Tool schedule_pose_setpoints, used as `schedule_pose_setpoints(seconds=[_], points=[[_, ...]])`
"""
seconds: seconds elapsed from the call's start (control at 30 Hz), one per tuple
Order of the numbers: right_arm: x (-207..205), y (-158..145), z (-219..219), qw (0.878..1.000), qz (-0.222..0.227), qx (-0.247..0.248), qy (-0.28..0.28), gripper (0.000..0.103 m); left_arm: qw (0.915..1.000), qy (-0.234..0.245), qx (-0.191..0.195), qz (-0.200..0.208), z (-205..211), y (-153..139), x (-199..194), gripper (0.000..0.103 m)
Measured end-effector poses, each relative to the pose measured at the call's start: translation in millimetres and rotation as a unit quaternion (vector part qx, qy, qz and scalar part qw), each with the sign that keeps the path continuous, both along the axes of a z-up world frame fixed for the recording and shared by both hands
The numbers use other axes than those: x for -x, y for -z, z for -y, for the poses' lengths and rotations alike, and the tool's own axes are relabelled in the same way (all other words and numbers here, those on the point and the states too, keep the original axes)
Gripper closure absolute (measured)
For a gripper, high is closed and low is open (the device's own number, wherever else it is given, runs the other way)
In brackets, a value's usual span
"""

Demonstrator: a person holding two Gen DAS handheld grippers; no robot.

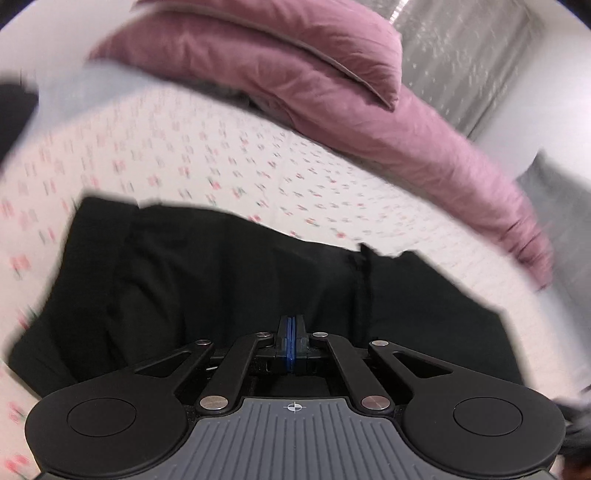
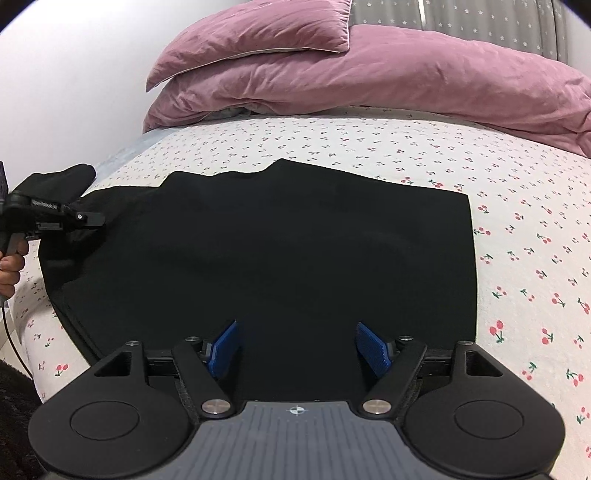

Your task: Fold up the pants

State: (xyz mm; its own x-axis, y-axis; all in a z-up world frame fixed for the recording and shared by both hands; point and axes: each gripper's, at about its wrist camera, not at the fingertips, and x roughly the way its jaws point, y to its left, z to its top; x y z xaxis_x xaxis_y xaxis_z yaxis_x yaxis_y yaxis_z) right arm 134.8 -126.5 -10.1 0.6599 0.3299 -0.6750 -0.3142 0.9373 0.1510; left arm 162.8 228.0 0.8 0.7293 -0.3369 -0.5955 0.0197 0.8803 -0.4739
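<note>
Nearest in the right wrist view, the right claw (image 2: 295, 347) stands wide, its ribbed blue pads (image 2: 373, 349) apart with nothing between them, poised over the near edge of the black pants (image 2: 277, 251). The pants lie flat on the bed, folded into a broad, matte, roughly rectangular slab with a straight right edge and a wavy far edge. In the left wrist view the left claw (image 1: 291, 343) is pressed fully closed, its blue pads (image 1: 291, 332) meeting; whether cloth is pinched between them cannot be told. At the pants' left side a hand (image 2: 9, 271) holds that claw's handle. The bedsheet (image 2: 517, 258) is white with small red cherries. Beyond lie a rumpled mauve duvet (image 2: 406, 74) and a matching pillow (image 2: 266, 29) stacked on it.
</note>
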Motion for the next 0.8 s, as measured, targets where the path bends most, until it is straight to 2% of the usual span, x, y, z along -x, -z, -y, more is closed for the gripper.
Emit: schedule_pose_setpoints(seconds=[0.07,0.13,0.23,0.27,0.37,0.53,0.63,0.67,0.7,0.73,0.8], points=[[-1,1,-1,1.000,0.000,-0.001,0.002,0.029,0.9990,0.022,0.038,0.001,-1,1,-2,0.094],[-1,1,-2,1.000,0.000,0.000,0.003,0.029,0.9973,0.046,0.057,0.000,5,2,-4,0.084],[-1,2,-3,1.000,0.001,0.003,0.003,0.028,0.9966,0.070,0.041,-0.014,22,4,-12,0.067],[-1,2,-4,1.000,0.002,0.005,0.002,0.027,0.9966,0.072,0.034,-0.022,27,7,-16,0.065],[-1,2,-5,1.000,0.003,0.008,0.002,0.027,0.9956,0.077,0.035,-0.042,36,17,-28,0.065],[-1,2,-6,1.000,0.005,0.010,0.001,0.027,0.9965,0.074,0.029,-0.028,43,22,-33,0.065],[0,2,-6,1.000,0.005,0.010,0.001,0.027,0.9960,0.075,0.043,-0.021,46,24,-34,0.071],[0,2,-5,1.000,0.005,0.009,0.002,0.027,0.9958,0.076,0.047,-0.020,47,24,-33,0.087],[1,1,-5,1.000,0.005,0.008,0.003,0.027,0.9955,0.078,0.050,-0.021,49,24,-33,0.099],[1,0,-4,1.000,0.006,0.004,0.005,0.027,0.9960,0.073,0.047,-0.019,50,24,-31,0.103],[2,-1,-2,1.000,0.008,-0.003,0.008,0.027,0.9975,0.064,0.030,-0.005,54,17,-25,0.103]])
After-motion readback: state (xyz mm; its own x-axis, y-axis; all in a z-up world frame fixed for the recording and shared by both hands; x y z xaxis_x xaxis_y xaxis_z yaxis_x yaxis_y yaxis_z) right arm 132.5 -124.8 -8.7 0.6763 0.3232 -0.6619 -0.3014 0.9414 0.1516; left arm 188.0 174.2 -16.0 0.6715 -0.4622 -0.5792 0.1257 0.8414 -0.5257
